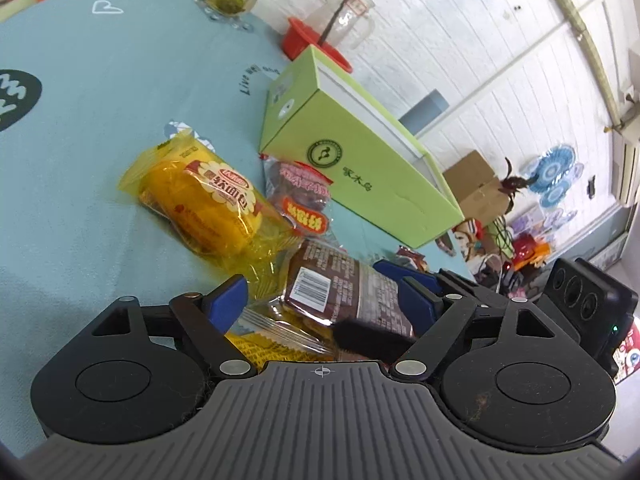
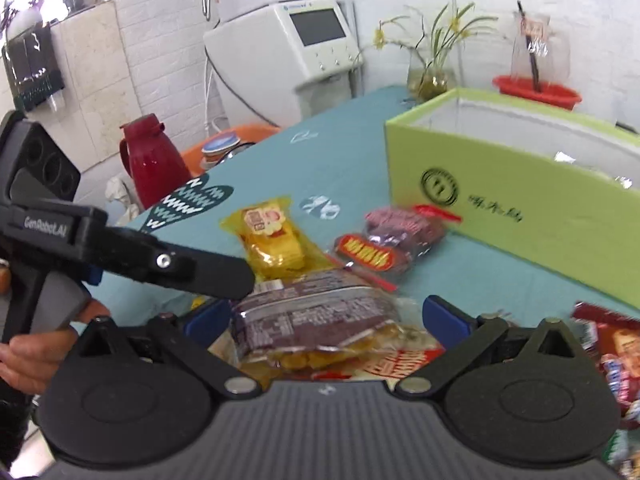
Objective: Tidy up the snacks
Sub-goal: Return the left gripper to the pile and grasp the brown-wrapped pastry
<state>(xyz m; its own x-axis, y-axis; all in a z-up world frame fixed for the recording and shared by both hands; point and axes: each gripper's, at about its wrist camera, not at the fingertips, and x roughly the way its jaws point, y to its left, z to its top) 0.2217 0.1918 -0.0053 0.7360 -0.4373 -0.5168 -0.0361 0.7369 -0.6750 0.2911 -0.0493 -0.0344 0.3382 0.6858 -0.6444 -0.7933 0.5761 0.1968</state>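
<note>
Hovering low over the heap of snacks, the left gripper (image 1: pixel 320 292) has its blue pads spread wide to either side of a dark brown packet (image 1: pixel 340 288) with a barcode on its back; the pads flank the wrapper without pressing it, so nothing is gripped there. The right gripper (image 2: pixel 324 316) also stands apart, with the same brown packet (image 2: pixel 312 312) lying between its pads on top of yellow and red wrappers. Judged from this, the step in hand is picking one packet off the pile for the green box (image 1: pixel 360 160). It would go best if only one gripper took the brown packet, closing across the firm middle and not the slippery sealed edge, while the other drew clear so the two do not tug it apart. Just beyond lie a yellow bread packet (image 1: pixel 208 204) and a reddish-purple packet (image 1: pixel 300 196), both on the teal tablecloth (image 1: pixel 80 140) near the box. The right wrist view alone shows the box's open white interior (image 2: pixel 500 128), the person's hand (image 2: pixel 32 356) on the left tool, and more red wrappers (image 2: pixel 608 344) at the right edge. The left wrist view alone shows the barcode and the cluttered floor beyond the table.
</note>
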